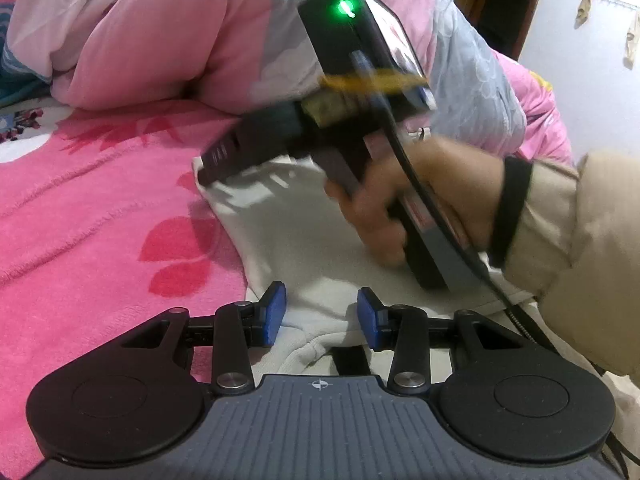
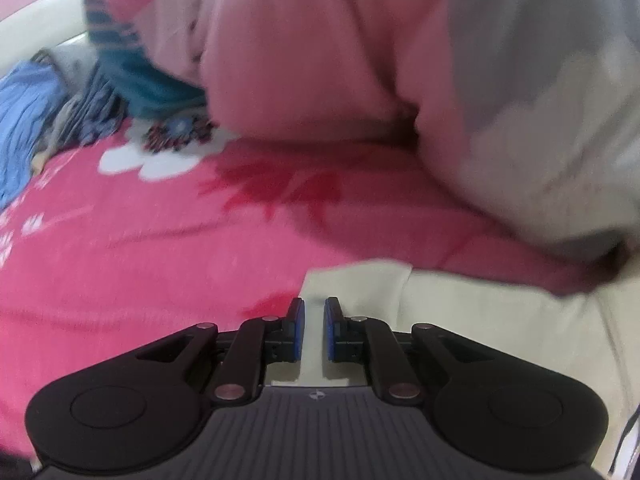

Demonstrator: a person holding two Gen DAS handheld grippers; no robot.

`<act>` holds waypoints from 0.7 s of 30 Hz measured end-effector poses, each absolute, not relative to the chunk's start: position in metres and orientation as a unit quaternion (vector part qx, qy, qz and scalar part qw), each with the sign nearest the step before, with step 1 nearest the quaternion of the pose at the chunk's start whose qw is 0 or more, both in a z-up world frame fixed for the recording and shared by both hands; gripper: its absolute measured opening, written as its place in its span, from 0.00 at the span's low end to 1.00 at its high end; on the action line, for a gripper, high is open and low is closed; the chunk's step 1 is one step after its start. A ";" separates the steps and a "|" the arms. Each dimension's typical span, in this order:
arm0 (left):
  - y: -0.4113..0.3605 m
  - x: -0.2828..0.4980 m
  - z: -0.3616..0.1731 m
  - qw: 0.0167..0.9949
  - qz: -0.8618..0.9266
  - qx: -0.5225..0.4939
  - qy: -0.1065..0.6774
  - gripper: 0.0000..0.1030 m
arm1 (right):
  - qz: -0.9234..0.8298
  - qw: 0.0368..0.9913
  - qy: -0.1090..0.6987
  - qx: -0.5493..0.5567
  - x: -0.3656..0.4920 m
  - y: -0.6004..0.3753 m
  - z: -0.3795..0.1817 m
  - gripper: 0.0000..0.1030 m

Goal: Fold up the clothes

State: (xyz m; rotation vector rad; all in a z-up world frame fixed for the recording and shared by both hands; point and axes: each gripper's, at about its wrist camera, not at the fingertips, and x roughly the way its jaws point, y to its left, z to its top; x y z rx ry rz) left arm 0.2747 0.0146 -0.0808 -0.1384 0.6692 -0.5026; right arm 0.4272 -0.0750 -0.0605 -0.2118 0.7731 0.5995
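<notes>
A cream-white garment lies on a pink flowered blanket. My left gripper rests low over the garment's near edge. Its blue pads stand apart, with bunched cloth lying between them but not pinched. The right gripper, held by a person's hand, reaches across to the garment's far left corner. In the right wrist view, the right gripper has its jaws almost together. A strip of the white garment shows in the narrow gap between them.
A bulky pink and pale grey quilt is heaped along the back of the bed. Blue cloth and a teal striped piece lie at the far left. A beige sleeve and a black cable cross the right side.
</notes>
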 end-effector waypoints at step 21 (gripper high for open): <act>0.026 0.255 -0.049 0.925 -0.252 -0.085 0.272 0.61 | 0.035 0.957 0.249 0.143 0.157 -0.340 0.114 0.43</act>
